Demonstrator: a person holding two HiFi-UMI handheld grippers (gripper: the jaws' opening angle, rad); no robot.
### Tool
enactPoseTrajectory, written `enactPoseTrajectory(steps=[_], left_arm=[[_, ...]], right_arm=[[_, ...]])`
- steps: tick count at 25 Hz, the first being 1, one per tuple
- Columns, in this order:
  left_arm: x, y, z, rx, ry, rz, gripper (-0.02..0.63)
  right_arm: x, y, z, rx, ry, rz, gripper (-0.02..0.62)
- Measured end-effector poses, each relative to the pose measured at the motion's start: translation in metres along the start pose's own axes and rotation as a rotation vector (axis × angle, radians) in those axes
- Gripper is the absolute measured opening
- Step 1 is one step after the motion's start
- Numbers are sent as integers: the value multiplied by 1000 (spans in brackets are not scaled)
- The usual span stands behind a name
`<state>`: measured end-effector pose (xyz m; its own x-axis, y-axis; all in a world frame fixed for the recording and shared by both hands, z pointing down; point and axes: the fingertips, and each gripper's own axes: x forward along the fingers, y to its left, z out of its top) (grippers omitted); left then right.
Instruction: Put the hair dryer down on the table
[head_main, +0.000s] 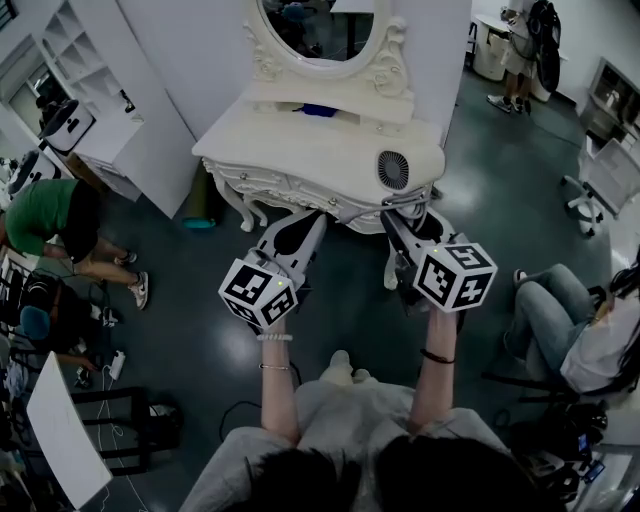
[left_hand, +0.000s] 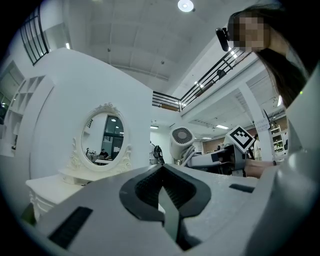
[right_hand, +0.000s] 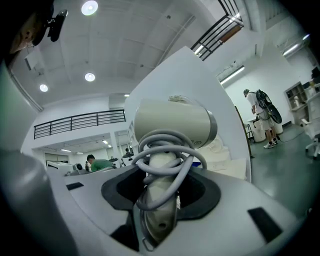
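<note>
A cream hair dryer (head_main: 394, 169) with its grey cord wound round the handle is held upright at the right end of the white dressing table (head_main: 290, 150), its rear grille facing up. My right gripper (head_main: 405, 215) is shut on the dryer's handle (right_hand: 159, 200), and the dryer's barrel (right_hand: 172, 122) stands above the jaws. Beside it, my left gripper (head_main: 310, 222) hovers near the table's front edge, jaws shut with nothing between them (left_hand: 161, 192). From the left gripper view, the dryer (left_hand: 181, 137) and the oval mirror (left_hand: 102, 137) both show.
The oval mirror (head_main: 315, 30) rises at the table's back. A person in green (head_main: 45, 215) crouches at the left, another sits at the right (head_main: 570, 320), and a third stands far back right (head_main: 520, 50). White shelving (head_main: 90, 60) stands at the left.
</note>
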<state>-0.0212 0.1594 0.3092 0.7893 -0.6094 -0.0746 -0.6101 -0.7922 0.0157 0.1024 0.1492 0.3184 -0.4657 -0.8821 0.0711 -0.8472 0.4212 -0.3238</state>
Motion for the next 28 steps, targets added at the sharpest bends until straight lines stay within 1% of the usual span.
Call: enactPoseTrajectory(steps=[7, 12, 17, 20, 25, 28], left_arm=[[18, 4, -10, -11, 19, -29, 5], [34, 17, -19, -24, 21, -50, 5], [54, 47, -24, -29, 20, -52, 5], [64, 71, -27, -37, 17, -38, 5], [77, 109, -30, -49, 13, -34, 5], [85, 126, -38, -66, 20, -40, 5]], right_arm=[[3, -24, -2, 25, 10, -38, 184], [20, -39, -2, 14, 29, -50, 184], [52, -53, 0, 17, 44, -54, 184], [76, -61, 1, 6, 66, -56, 184], [113, -66, -1, 12, 87, -46, 184], [134, -68, -6, 14, 113, -45, 184]])
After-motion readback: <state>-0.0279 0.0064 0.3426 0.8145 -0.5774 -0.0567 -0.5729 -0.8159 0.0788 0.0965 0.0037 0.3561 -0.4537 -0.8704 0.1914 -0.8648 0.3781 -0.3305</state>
